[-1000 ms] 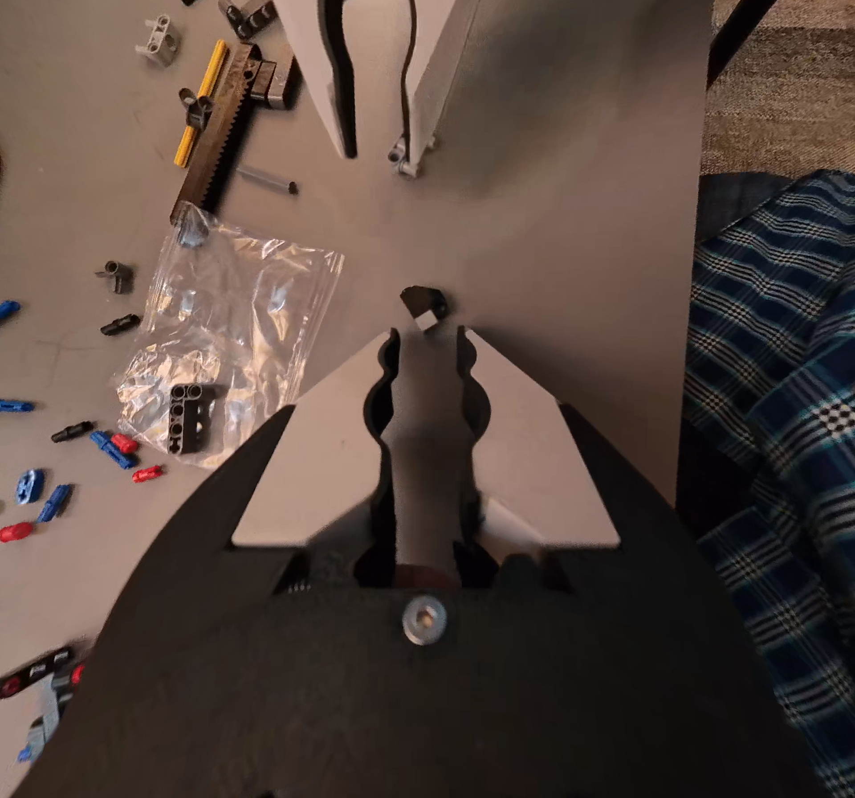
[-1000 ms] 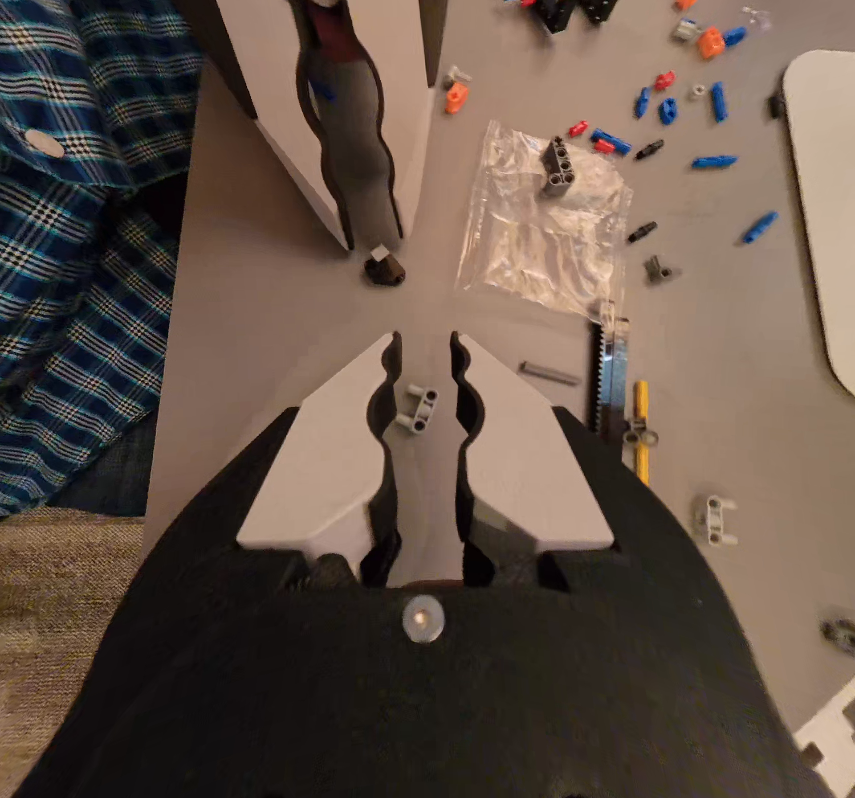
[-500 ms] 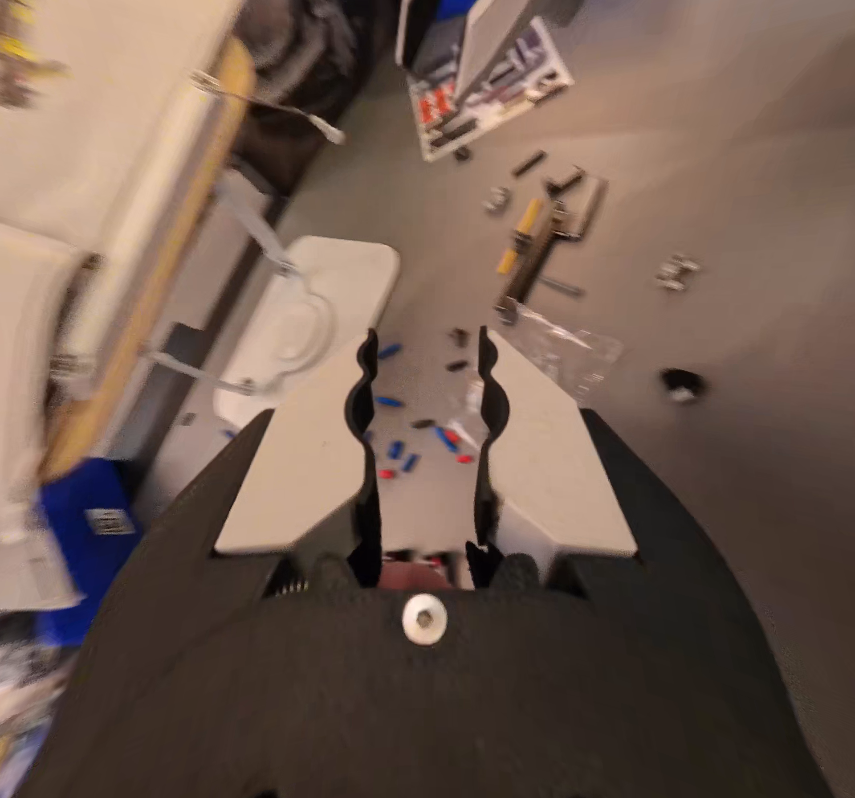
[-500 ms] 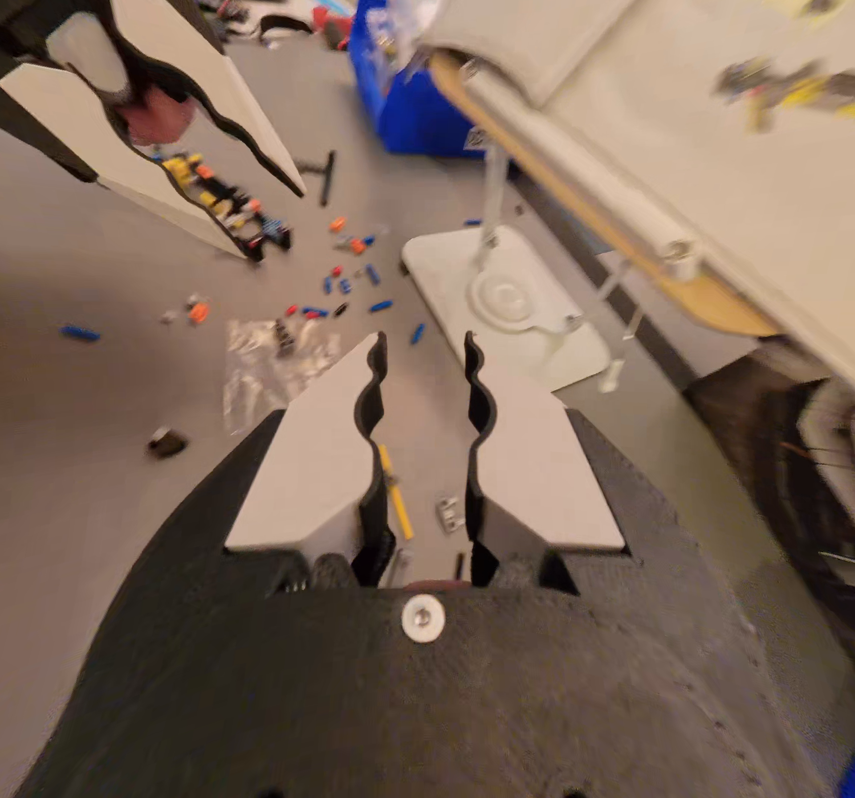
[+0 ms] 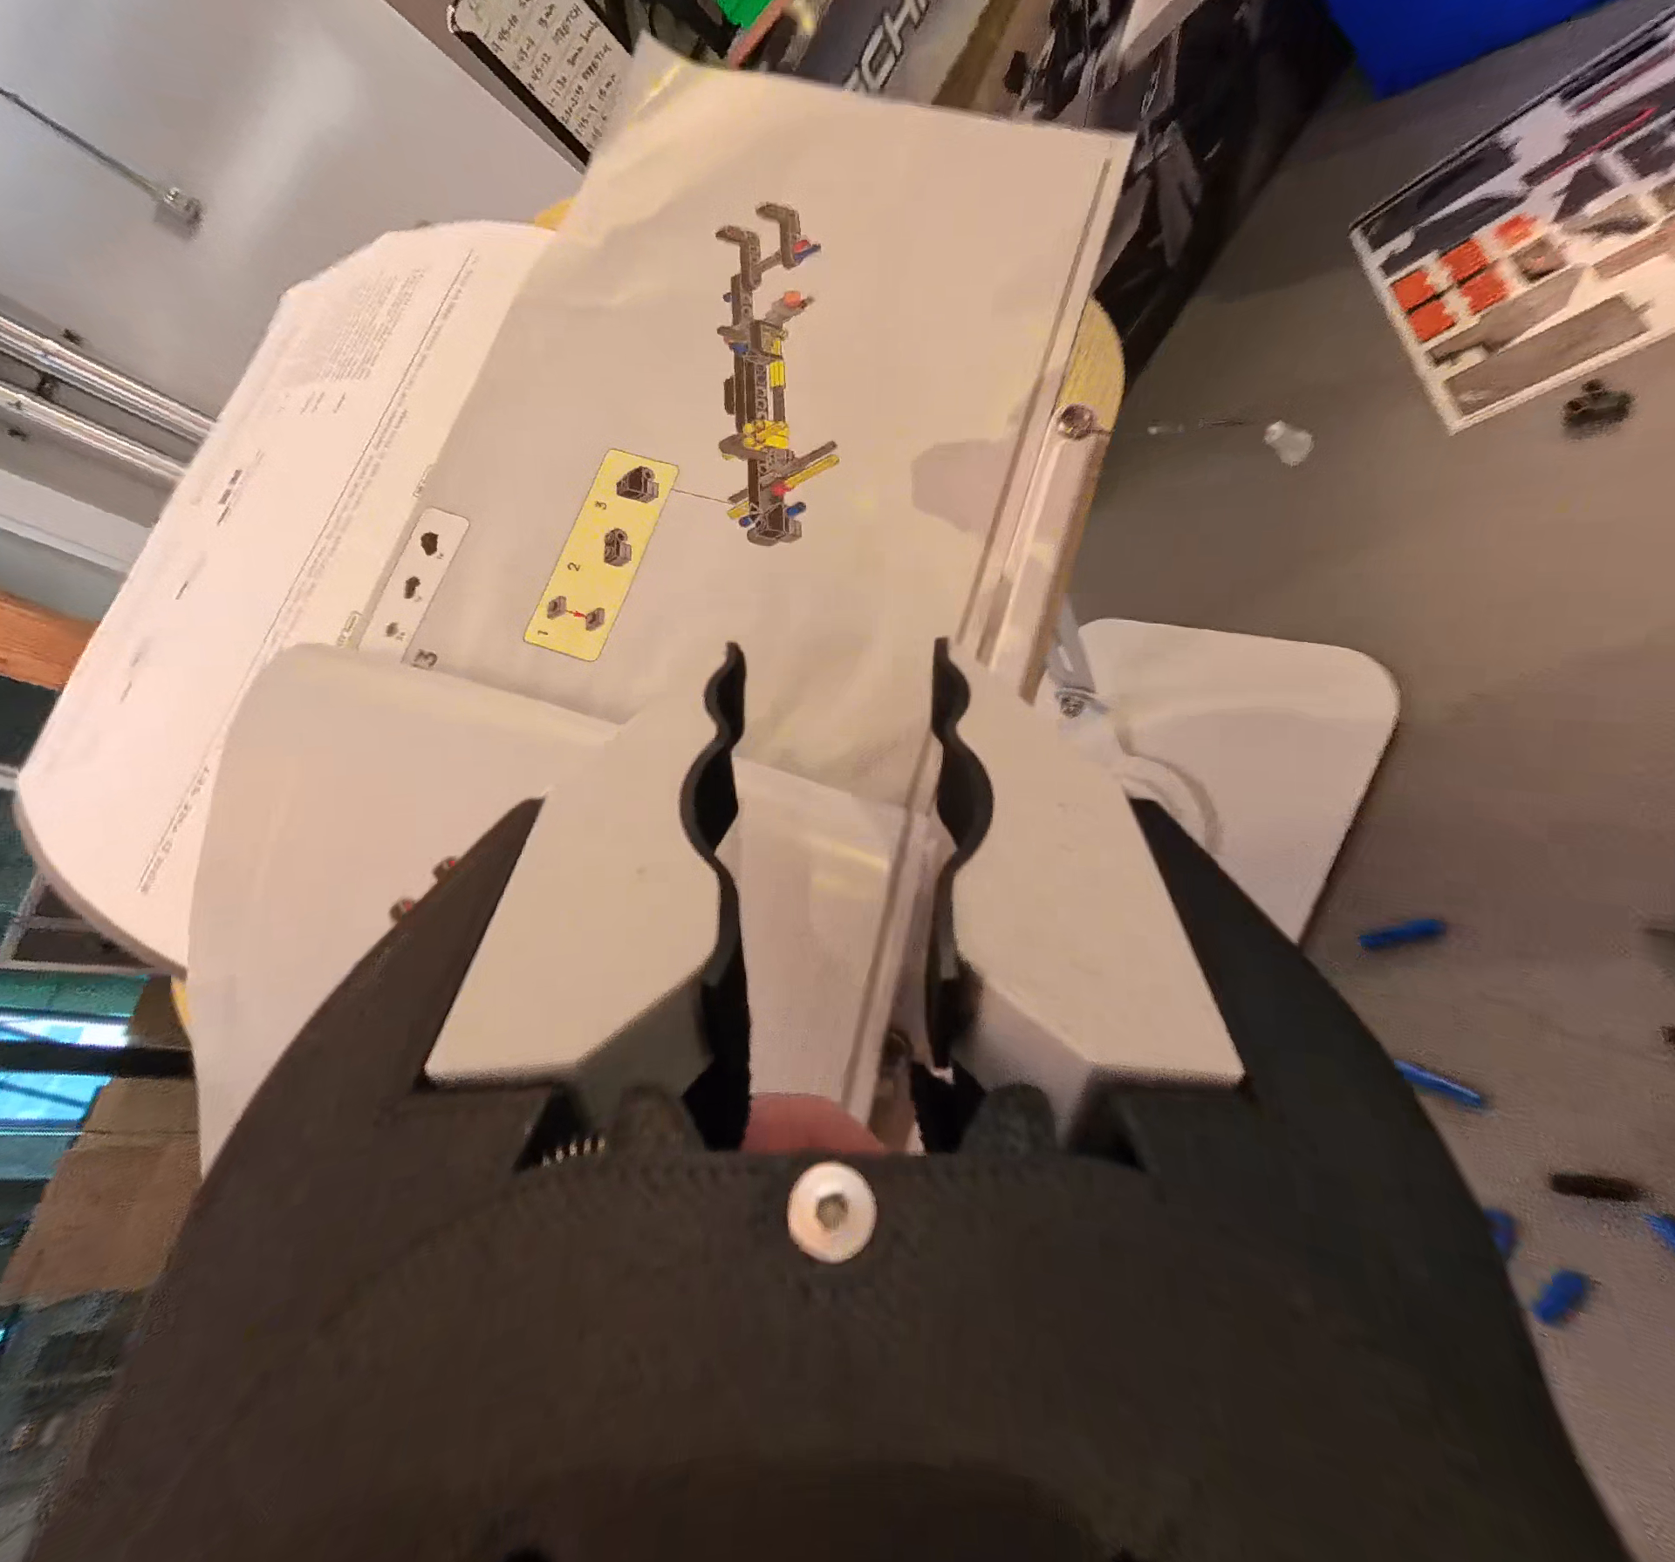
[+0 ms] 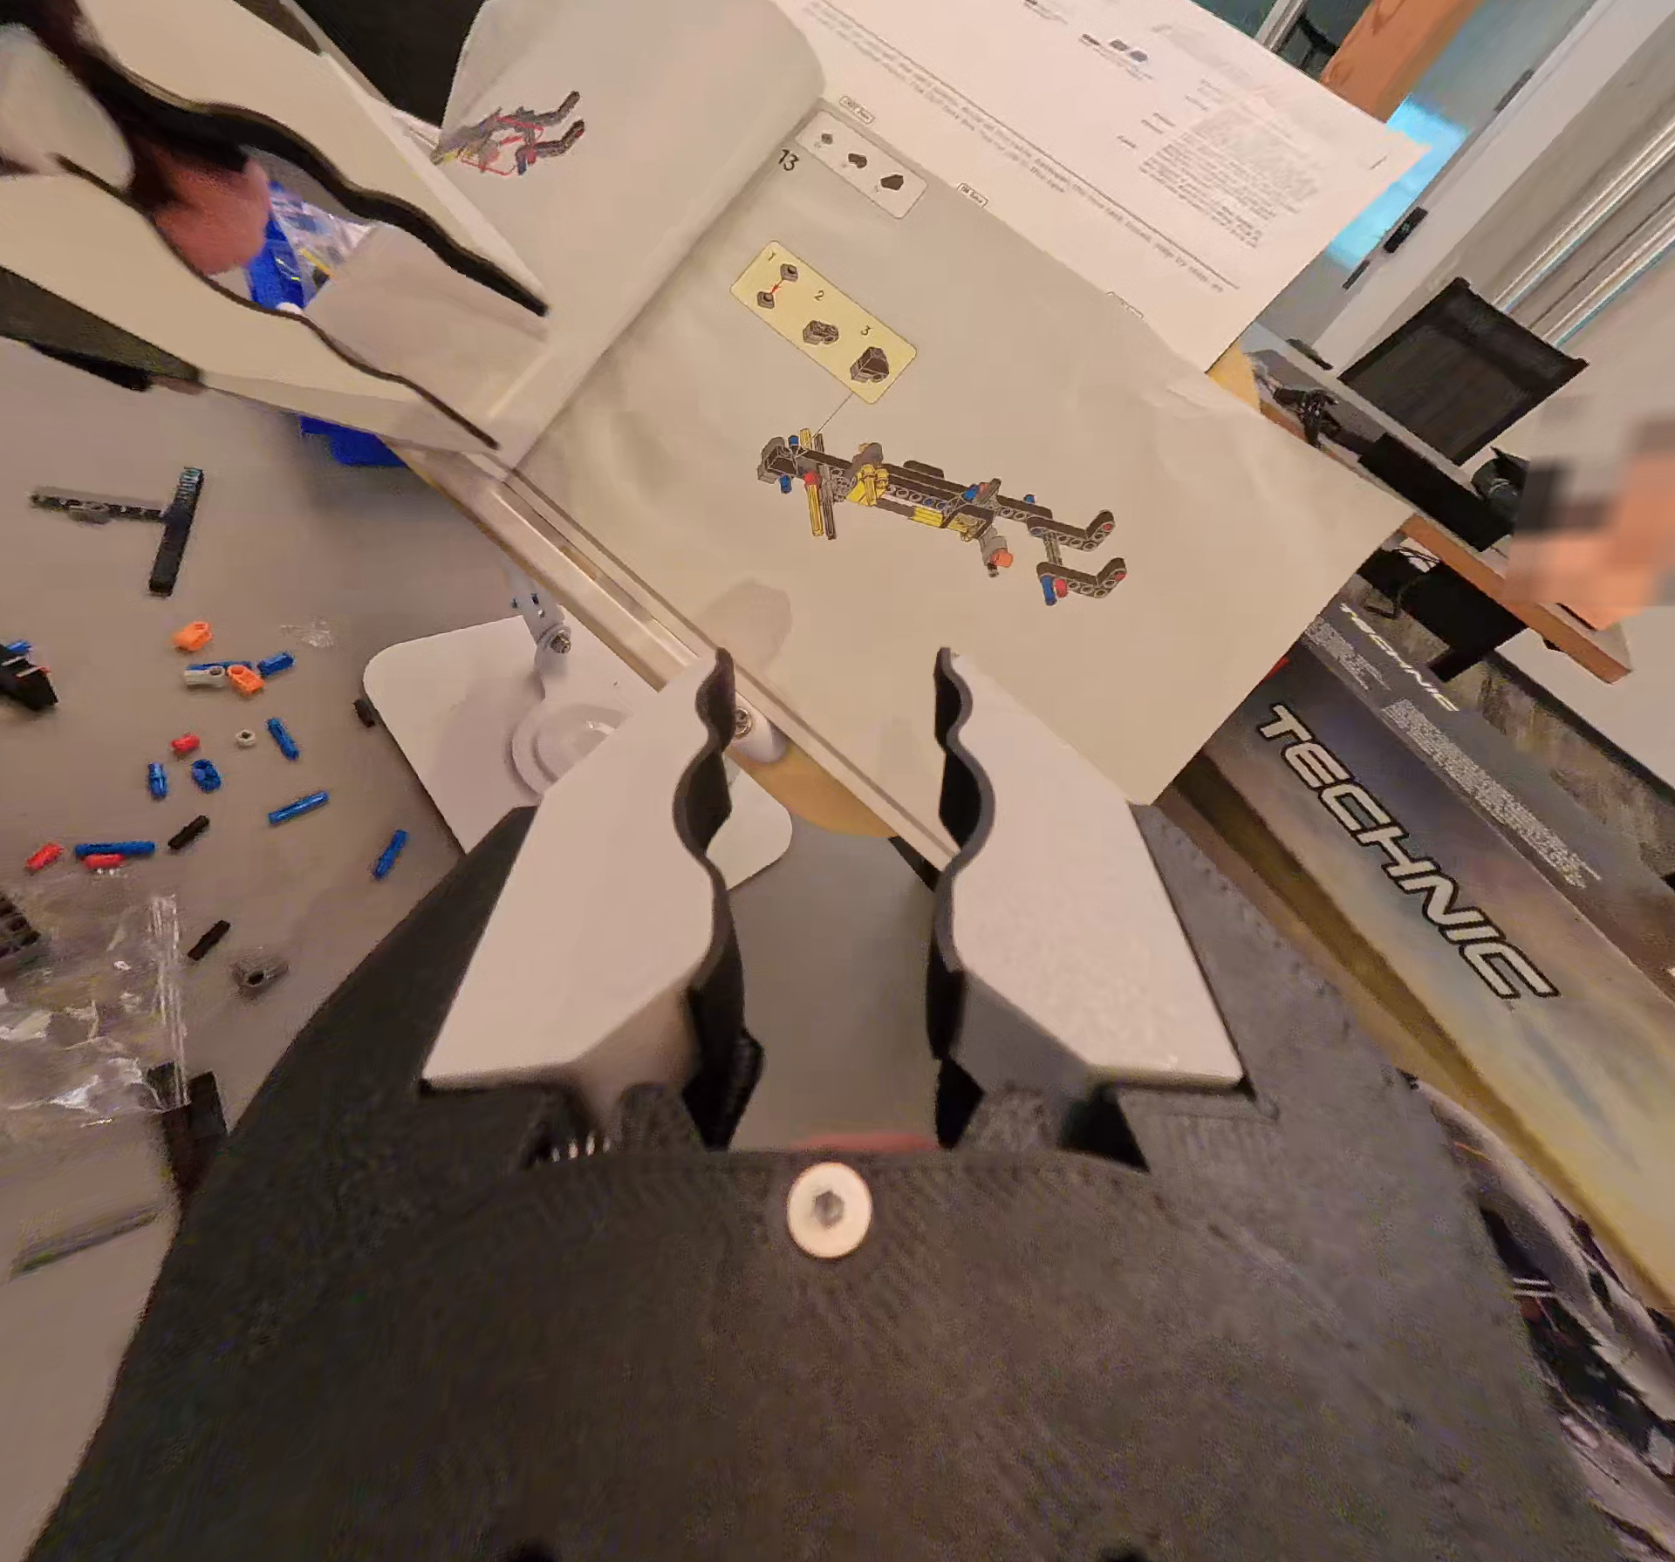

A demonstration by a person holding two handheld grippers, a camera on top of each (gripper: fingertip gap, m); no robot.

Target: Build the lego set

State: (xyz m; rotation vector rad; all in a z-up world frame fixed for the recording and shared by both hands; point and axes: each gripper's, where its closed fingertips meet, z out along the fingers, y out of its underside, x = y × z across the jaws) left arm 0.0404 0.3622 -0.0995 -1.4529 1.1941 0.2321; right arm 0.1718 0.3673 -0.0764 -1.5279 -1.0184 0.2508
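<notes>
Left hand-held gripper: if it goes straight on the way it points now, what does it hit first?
Most likely the open instruction booklet on its white stand. The left hand-held gripper is open and empty, with the page filling the gap between its fingers. Depth is unclear, so the stand's ledge might come first.

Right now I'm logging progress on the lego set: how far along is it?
Early. Done: only small sub-assemblies, like the black toothed bar. In hand: nothing; the left hand-held gripper and right hand-held gripper are open and empty, facing the instruction booklet. Left: loose pins still scattered on the table.
</notes>
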